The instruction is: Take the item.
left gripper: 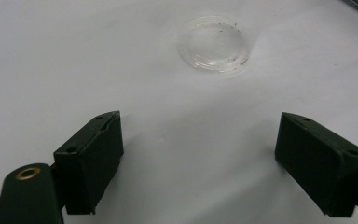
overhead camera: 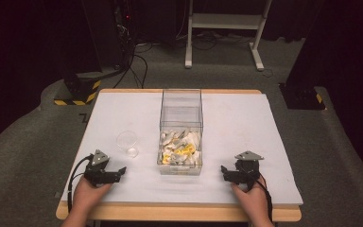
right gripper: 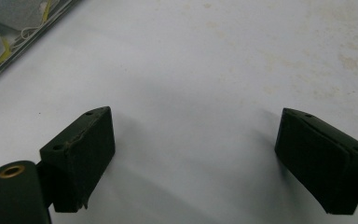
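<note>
A clear plastic cup [overhead camera: 128, 143] stands upright on the white table [overhead camera: 246, 118], left of a clear box [overhead camera: 181, 132] that holds several white and yellow sachets [overhead camera: 182, 147]. My left gripper [overhead camera: 121, 172] rests near the table's front left, below the cup, open and empty. In the left gripper view the cup [left gripper: 214, 44] sits ahead of my left gripper [left gripper: 200, 158], whose jaws stand wide apart. My right gripper [overhead camera: 223, 171] lies at the front right, open and empty. The right gripper view shows my right gripper [right gripper: 193, 161] over bare table, the box's corner [right gripper: 9, 37] at upper left.
The table's wooden front edge [overhead camera: 179, 212] runs just behind both hands. Beyond the table stand a white frame [overhead camera: 224, 28] and dark stands with cables on the grey floor. Faint stains [right gripper: 349, 60] mark the table surface.
</note>
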The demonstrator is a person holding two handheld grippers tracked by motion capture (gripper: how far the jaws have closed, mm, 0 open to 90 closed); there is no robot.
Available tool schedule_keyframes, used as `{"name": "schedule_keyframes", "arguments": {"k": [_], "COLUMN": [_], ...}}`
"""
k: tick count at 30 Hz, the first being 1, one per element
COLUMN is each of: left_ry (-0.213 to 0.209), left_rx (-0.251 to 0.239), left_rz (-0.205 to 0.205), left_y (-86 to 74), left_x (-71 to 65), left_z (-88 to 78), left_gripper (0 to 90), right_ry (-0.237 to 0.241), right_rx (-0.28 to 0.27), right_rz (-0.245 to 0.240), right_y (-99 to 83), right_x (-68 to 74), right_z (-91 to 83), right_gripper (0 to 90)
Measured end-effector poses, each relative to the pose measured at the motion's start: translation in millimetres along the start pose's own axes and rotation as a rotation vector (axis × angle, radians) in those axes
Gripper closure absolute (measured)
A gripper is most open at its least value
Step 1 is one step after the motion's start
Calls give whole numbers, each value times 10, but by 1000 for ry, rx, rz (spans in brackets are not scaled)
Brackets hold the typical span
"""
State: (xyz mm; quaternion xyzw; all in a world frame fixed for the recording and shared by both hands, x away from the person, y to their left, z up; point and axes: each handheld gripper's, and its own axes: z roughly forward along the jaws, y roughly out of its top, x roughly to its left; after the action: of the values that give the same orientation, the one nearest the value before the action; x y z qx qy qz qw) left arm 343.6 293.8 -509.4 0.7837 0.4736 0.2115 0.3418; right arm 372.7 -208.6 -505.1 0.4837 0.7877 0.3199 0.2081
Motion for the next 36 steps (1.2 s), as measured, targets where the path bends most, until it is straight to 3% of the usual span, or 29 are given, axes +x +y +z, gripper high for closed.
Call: {"name": "schedule_keyframes", "arguments": {"k": [11, 16, 21, 25, 29, 36], "left_ry": [-1, 12, 11, -23, -37, -51], "left_rx": [2, -1, 14, 13, -25, -39], "left_rz": [-1, -27, -28, -57, -64, -46], "left_y": [2, 12, 27, 36, 57, 79], "left_x": [4, 5, 10, 31, 40, 33], "left_z": [0, -6, -15, -48, -128, -181], "left_gripper": [157, 194, 201, 168, 168, 172], "right_ry": [1, -1, -3, -3, -2, -3], "right_rx": [0, -2, -2, -4, -3, -3], "right_rz": [0, -3, -5, -5, -4, -6], "right_y": [0, 0, -1, -1, 0, 0], "right_x": [-1, -1, 1, 0, -1, -1], "right_z": [0, 2, 0, 2, 1, 1], "right_gripper": [117, 117, 118, 117, 117, 117]}}
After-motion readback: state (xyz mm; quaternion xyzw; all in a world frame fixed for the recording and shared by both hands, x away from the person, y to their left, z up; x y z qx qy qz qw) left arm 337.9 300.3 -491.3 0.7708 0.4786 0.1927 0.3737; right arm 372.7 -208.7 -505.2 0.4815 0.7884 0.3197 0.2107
